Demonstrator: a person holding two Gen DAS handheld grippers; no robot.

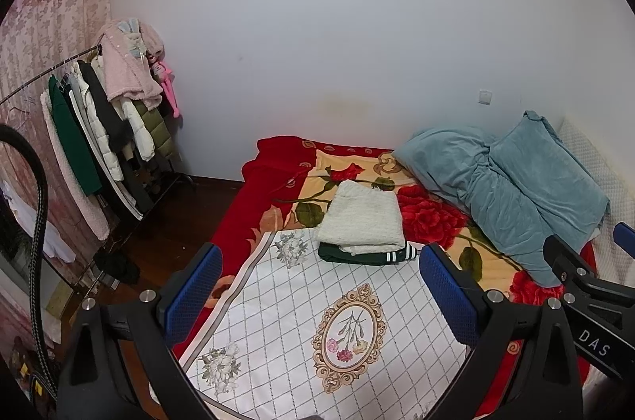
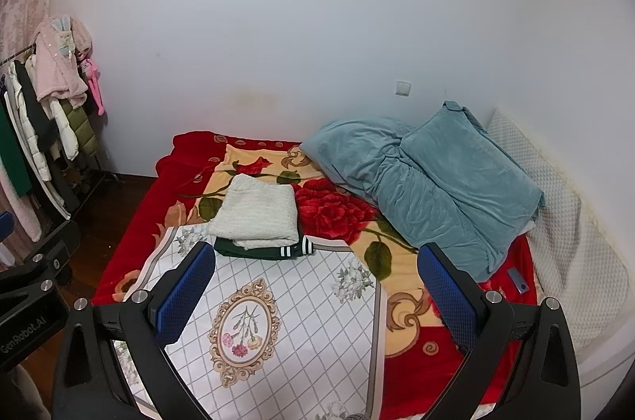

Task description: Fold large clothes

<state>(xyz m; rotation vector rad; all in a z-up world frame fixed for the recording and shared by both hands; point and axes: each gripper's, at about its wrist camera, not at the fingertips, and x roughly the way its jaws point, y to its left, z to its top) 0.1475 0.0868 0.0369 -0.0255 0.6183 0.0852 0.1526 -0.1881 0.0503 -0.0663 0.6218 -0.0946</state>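
A folded cream knit garment lies on a folded dark green garment with white stripes, stacked at the far edge of a white floral checked cloth spread on the bed. The stack also shows in the right wrist view, with the green piece under it and the cloth in front. My left gripper is open and empty above the cloth. My right gripper is open and empty above the cloth, to the right of the left one.
The bed has a red rose blanket and a teal duvet and pillow at the right. A clothes rack with hanging coats stands at the left by the wall. Dark wood floor lies between rack and bed.
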